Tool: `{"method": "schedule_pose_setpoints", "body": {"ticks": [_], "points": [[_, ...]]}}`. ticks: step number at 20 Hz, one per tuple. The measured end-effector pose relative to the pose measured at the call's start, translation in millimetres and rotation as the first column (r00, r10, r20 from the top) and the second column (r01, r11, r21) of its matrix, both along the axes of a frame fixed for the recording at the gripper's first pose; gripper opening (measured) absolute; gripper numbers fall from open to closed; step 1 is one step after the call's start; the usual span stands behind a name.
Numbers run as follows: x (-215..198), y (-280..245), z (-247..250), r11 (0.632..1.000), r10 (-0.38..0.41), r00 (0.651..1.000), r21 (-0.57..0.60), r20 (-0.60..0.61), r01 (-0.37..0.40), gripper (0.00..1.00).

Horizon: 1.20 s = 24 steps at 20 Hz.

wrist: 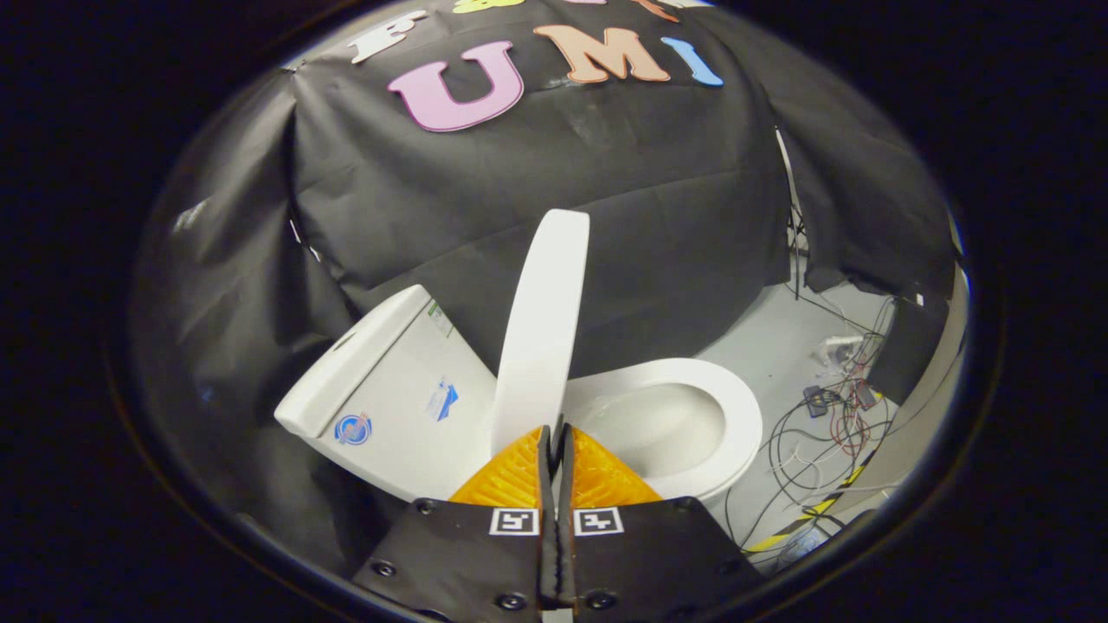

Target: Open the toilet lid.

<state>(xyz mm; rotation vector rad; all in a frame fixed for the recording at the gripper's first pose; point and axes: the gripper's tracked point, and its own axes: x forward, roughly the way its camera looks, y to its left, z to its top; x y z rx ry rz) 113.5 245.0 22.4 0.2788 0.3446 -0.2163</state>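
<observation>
My claw (554, 433) is clenched, its 2 fingers together, seemingly pinching the toilet lid (541, 333) edge at 12 o'clock. I'd push it gently toward the tank (389, 389), 10 o'clock.

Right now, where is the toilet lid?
In the gripper view the toilet lid stands raised on edge just ahead of the shut gripper, between the tank and the open seat.

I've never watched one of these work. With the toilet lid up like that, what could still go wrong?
The lid stands on edge just ahead of the shut gripper, apparently not yet leaning on the tank. Unsupported, it might drop back onto the seat. A hard push could bang it against the tank.
</observation>
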Motion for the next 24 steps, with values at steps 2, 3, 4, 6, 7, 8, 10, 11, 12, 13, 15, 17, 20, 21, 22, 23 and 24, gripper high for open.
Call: {"method": "schedule_pose_setpoints", "body": {"ticks": [2,3,4,6,7,8,10,11,12,13,15,17,20,21,22,23,24], "points": [[1.8,3.1,2.6,1.0,-0.007,1.0,0.002,0.017,0.007,0.01],[2.0,3.1,2.7,1.0,-0.016,1.0,-0.007,0.024,0.017,0.01],[1.5,4.6,3.2,0.999,-0.027,0.999,-0.018,0.028,0.027,0.01],[2.9,11.0,5.1,0.998,-0.026,0.999,-0.048,0.025,0.027,0.01],[4.6,15.4,7.5,0.998,-0.021,1.0,-0.056,0.023,0.022,0.01],[6.2,19.4,8.2,0.998,-0.018,1.0,-0.062,0.019,0.019,0.01],[8.6,25.4,12.6,0.997,-0.025,0.999,-0.078,0.021,0.027,0.01],[9.4,27.3,14.2,0.995,-0.031,0.999,-0.093,0.024,0.034,0.01],[9.0,29.6,15.6,0.993,-0.037,0.999,-0.113,0.026,0.04,0.01],[9.5,33.3,17.0,0.99,-0.042,0.999,-0.131,0.028,0.045,0.01],[12.9,41.3,19.1,0.987,-0.048,0.998,-0.149,0.028,0.051,0.01],[18.7,53.1,22.8,0.989,-0.042,0.999,-0.137,0.027,0.046,0.01],[26.7,72.1,25.0,0.983,-0.031,0.999,-0.178,0.026,0.035,0.01],[27.6,77.3,26.6,0.979,-0.028,0.999,-0.202,0.031,0.033,0.01],[28.7,83.0,27.6,0.974,-0.024,0.999,-0.223,0.037,0.032,0.01],[29.6,88.1,28.4,0.971,-0.019,0.999,-0.238,0.044,0.029,0.01],[31.5,94.4,28.2,0.969,-0.014,0.999,-0.246,0.05,0.026,0.01]]}}
